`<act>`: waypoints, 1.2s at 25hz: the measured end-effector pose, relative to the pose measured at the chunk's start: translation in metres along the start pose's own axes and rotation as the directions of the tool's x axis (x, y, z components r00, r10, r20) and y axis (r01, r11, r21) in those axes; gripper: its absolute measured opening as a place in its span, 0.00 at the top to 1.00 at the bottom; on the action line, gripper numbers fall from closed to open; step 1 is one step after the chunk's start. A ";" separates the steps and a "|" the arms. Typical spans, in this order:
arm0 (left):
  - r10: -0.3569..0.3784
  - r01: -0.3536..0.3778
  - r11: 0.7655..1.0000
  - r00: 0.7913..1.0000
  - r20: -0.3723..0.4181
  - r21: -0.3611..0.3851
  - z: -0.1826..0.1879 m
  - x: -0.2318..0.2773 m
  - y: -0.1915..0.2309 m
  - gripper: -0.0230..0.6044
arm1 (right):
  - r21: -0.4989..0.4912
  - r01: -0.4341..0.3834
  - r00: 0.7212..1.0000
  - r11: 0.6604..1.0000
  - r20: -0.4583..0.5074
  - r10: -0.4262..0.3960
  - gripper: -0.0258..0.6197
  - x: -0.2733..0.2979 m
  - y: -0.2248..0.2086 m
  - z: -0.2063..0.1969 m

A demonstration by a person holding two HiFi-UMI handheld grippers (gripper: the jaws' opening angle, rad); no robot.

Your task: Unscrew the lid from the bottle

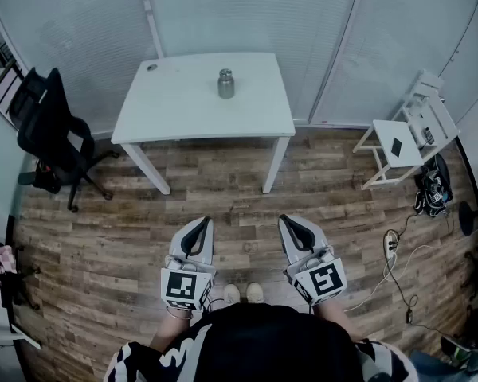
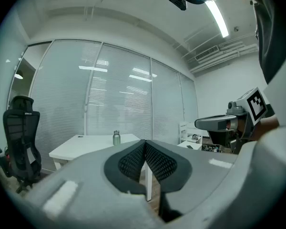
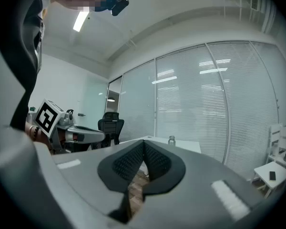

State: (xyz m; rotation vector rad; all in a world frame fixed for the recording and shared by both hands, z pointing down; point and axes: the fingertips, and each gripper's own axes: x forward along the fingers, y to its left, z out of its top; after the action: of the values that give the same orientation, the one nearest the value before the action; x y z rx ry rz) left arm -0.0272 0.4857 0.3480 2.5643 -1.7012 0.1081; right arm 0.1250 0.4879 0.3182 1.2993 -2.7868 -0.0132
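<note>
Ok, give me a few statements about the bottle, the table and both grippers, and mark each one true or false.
1. The bottle stands upright on the white table. True.
2. The left gripper is clamped on the bottle. False: its jaws are shut on nothing, well short of the table.
3. The right gripper has its jaws together and empty. True.
4. The black office chair stands at the table's right in the head view. False: it is at the table's left.
</note>
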 end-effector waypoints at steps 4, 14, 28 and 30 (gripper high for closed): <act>0.003 -0.003 1.000 1.000 0.000 0.003 0.000 -0.001 0.000 0.97 | -0.003 -0.004 1.000 1.000 0.004 0.004 0.96 -0.001 0.001 0.000; 0.008 -0.008 1.000 1.000 0.004 0.001 0.004 -0.004 0.004 0.97 | -0.004 -0.006 1.000 1.000 0.008 0.006 0.96 0.001 0.003 0.002; -0.056 0.055 0.998 0.998 -0.041 -0.023 -0.015 -0.017 0.024 0.97 | 0.017 0.019 0.999 1.000 0.035 -0.020 0.96 0.013 0.030 -0.003; -0.060 0.059 0.998 0.997 -0.045 -0.019 -0.017 -0.019 0.029 0.97 | 0.017 0.030 0.999 0.999 0.034 -0.031 0.96 0.014 0.033 -0.006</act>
State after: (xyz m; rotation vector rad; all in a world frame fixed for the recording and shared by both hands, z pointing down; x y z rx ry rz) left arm -0.0620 0.4931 0.3637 2.5762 -1.6016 0.1465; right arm 0.0908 0.4983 0.3259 1.3581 -2.8012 -0.0151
